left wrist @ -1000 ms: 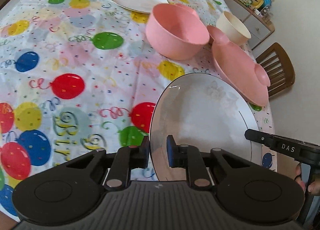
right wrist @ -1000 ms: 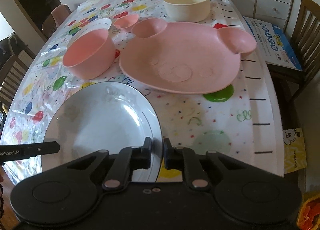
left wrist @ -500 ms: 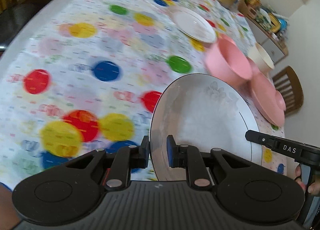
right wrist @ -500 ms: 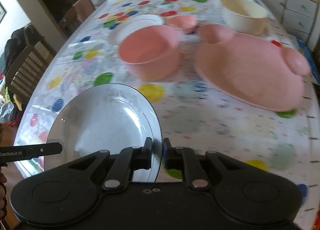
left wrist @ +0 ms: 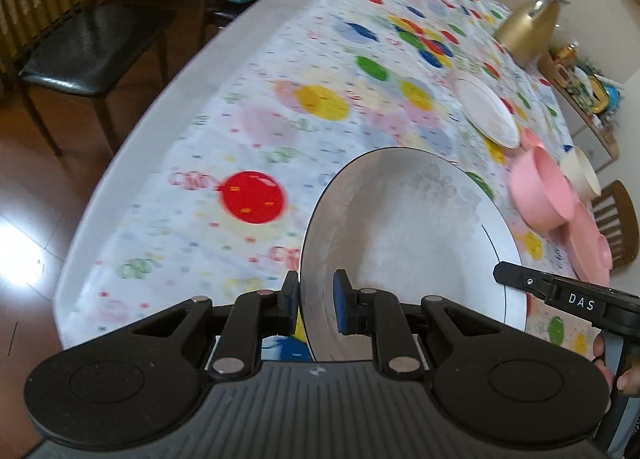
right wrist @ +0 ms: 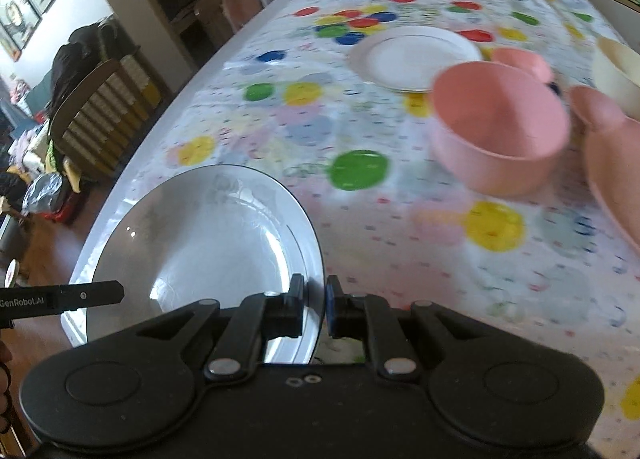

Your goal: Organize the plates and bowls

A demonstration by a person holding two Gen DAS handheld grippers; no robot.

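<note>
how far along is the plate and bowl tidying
Early. Nothing looks stacked yet: the small white plate, pink bowl, cream bowl and pink animal-shaped plate lie separately on the tablecloth. In hand: the large white plate, clamped at opposite rims by the left gripper and right gripper, above the table's near end. Left: setting it down and grouping the rest.

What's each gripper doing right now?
Left gripper: closed on the white plate's rim.
Right gripper: closed on the same plate's opposite rim.
</note>
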